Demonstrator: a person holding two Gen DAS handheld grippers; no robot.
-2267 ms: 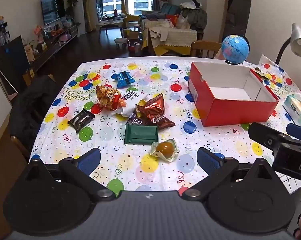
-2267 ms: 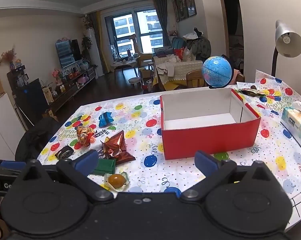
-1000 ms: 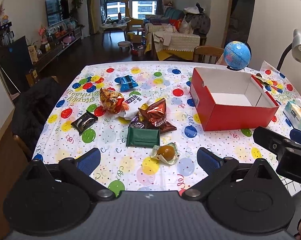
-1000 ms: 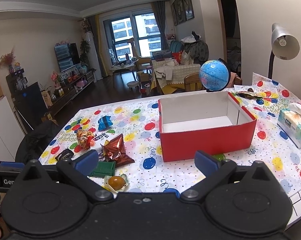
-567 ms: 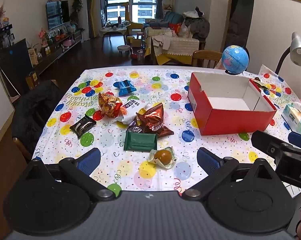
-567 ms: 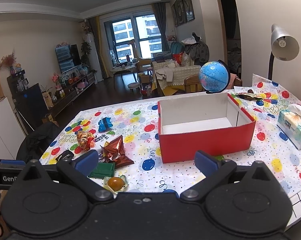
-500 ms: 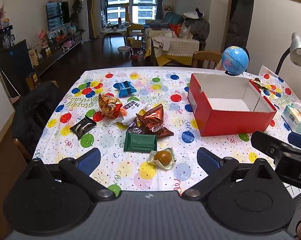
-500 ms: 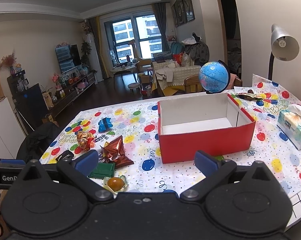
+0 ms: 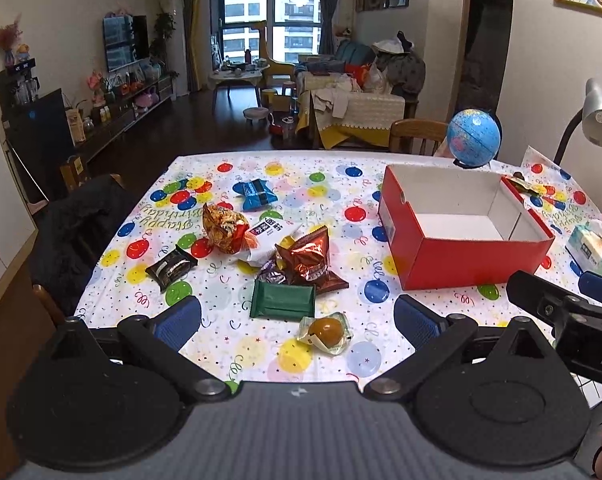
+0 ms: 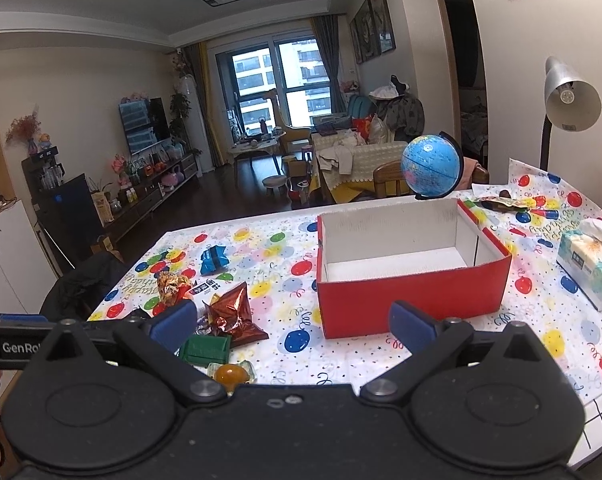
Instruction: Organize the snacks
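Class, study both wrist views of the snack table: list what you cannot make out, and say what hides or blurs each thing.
- Red box floor near its front: right wrist view, hidden by the front wall.
- Black packet: right wrist view, mostly behind the right gripper finger.
- White packet print: left wrist view, too small to read.
- Tissue pack: left wrist view, partly covered by the right gripper.
- Left gripper handle: out of frame.

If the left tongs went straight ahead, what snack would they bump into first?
Probably the clear-wrapped brown egg, lying nearest between the open left tongs, with the green packet just behind it. Depth is hard to judge.
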